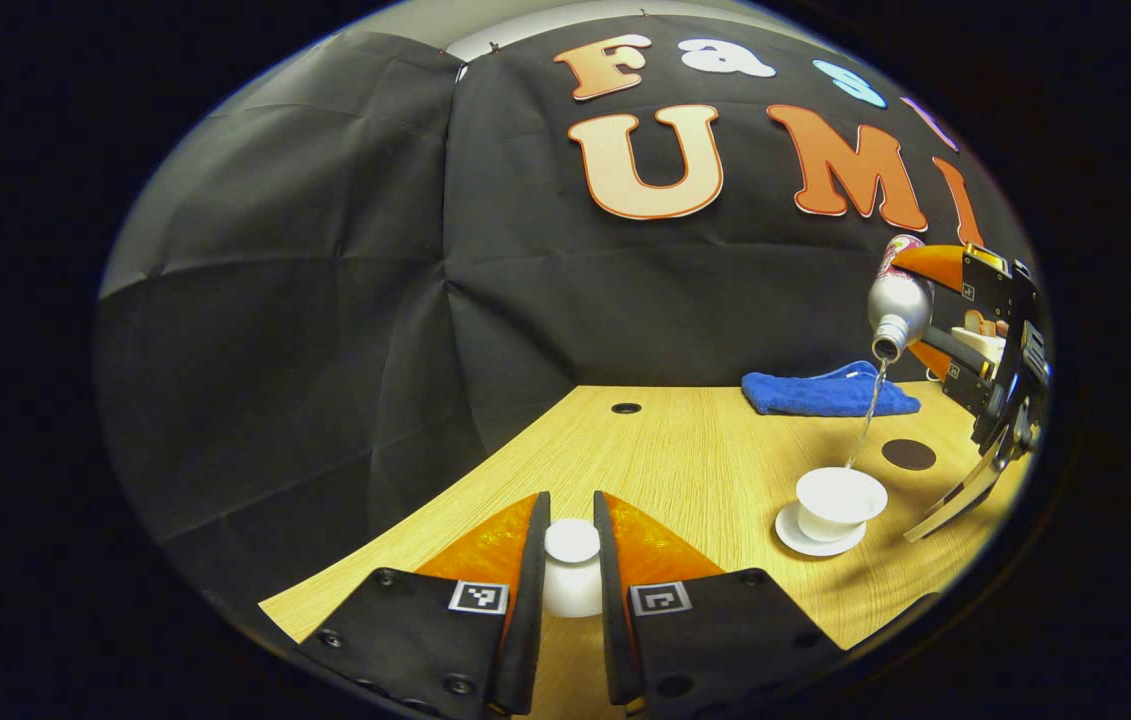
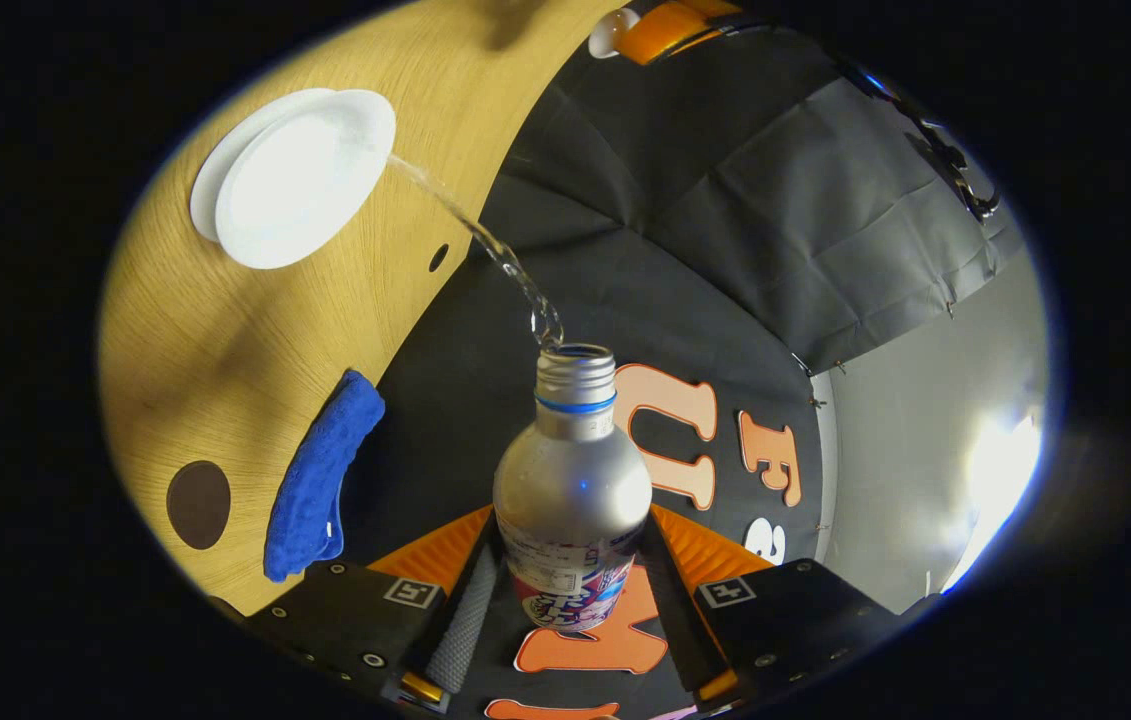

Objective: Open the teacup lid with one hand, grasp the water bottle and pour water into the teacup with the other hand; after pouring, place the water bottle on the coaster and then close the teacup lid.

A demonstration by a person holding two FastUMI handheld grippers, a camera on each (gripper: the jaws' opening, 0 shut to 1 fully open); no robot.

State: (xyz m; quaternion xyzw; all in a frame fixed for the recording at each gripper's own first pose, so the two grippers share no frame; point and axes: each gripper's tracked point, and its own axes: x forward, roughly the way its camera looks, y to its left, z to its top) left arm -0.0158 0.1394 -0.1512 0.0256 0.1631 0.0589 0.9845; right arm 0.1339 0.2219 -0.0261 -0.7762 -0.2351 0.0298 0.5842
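Note:
My left gripper [image 1: 572, 560] is shut on the white teacup lid [image 1: 572, 570], held just above the wooden table [image 1: 685, 450]. The open white teacup [image 1: 839, 497] stands on its saucer [image 1: 791, 533] to the right. Above it my right gripper [image 1: 935, 305] holds the silver water bottle [image 1: 897, 300] tilted mouth down, and a thin stream of water [image 1: 867, 415] falls into the cup. In the right gripper view the bottle [image 2: 572, 490] sits between the fingers of the right gripper [image 2: 570, 600], water [image 2: 485, 240] arcs to the teacup [image 2: 300, 180], and the left gripper [image 2: 660, 25] shows at the top edge.
A round dark brown coaster [image 1: 908, 454] lies on the table behind the teacup, seen too as the coaster [image 2: 198, 504] in the right gripper view. A folded blue cloth [image 1: 825, 392] rests at the back by the wall. A small cable hole [image 1: 626, 408] sits in the tabletop.

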